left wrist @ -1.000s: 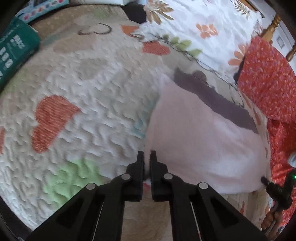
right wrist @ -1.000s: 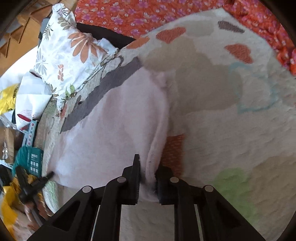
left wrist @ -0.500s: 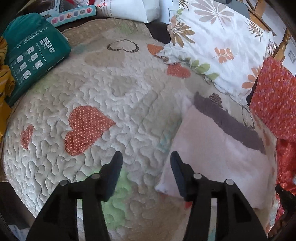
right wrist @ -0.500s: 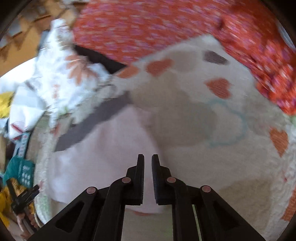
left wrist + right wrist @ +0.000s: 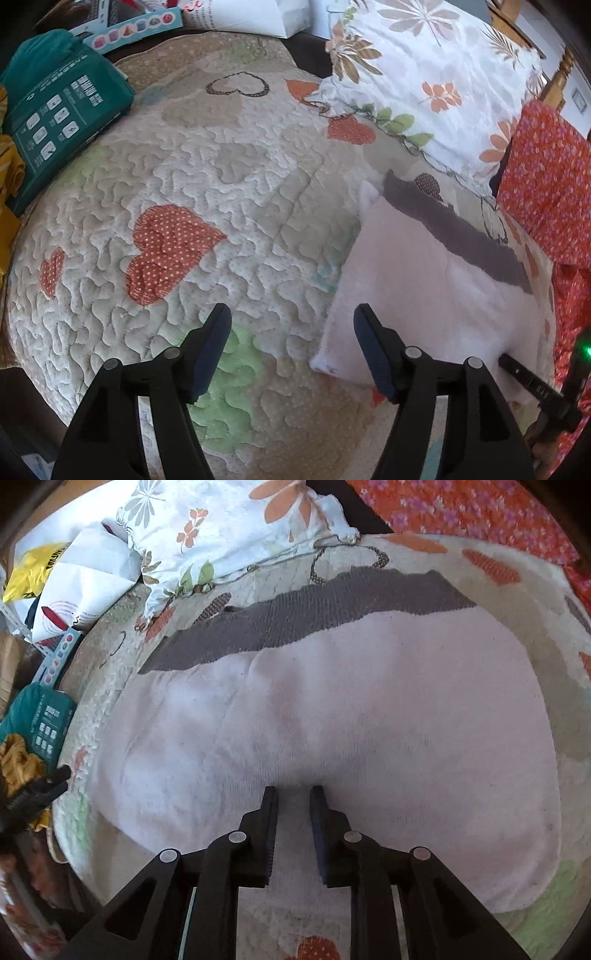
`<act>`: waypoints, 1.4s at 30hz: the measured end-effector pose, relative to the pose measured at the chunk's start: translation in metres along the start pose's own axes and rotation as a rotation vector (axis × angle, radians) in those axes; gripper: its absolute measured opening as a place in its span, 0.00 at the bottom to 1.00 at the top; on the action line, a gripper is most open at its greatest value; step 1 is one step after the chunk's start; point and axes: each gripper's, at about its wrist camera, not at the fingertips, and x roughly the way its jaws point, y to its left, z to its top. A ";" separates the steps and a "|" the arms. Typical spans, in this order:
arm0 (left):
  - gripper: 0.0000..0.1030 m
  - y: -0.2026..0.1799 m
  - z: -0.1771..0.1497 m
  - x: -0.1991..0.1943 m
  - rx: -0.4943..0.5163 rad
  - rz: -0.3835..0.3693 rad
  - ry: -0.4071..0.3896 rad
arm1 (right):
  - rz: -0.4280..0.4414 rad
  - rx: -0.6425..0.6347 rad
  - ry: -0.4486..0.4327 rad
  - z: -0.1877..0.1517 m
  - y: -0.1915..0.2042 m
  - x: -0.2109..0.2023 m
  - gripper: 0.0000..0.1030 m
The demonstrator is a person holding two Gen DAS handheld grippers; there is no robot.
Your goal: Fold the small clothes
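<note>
A pale pink garment (image 5: 424, 295) with a grey band (image 5: 454, 236) along its far edge lies flat on the quilted bedspread (image 5: 221, 206). In the left wrist view my left gripper (image 5: 291, 317) is open and empty, above the quilt just left of the garment's near corner. In the right wrist view the garment (image 5: 332, 720) fills the middle, its grey band (image 5: 306, 616) on the far side. My right gripper (image 5: 293, 794) hovers over the garment's near edge, its jaws slightly apart and holding nothing. The right gripper's tip shows at the right edge of the left wrist view (image 5: 532, 384).
A floral pillow (image 5: 424, 74) lies beyond the garment. Red flowered fabric (image 5: 546, 192) lies on the right. A teal package (image 5: 55, 122) and yellow cloth (image 5: 18, 764) sit at the bed's left edge. White bags (image 5: 81, 587) lie past the pillow.
Both grippers have let go of the garment, which now lies flat. The left one opened wide and pulled back to the left. The right one swung round to face the garment's near edge.
</note>
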 end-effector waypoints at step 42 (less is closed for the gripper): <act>0.76 0.045 0.017 -0.027 -0.124 0.025 -0.105 | -0.126 -0.491 -0.090 -0.065 0.177 0.009 0.52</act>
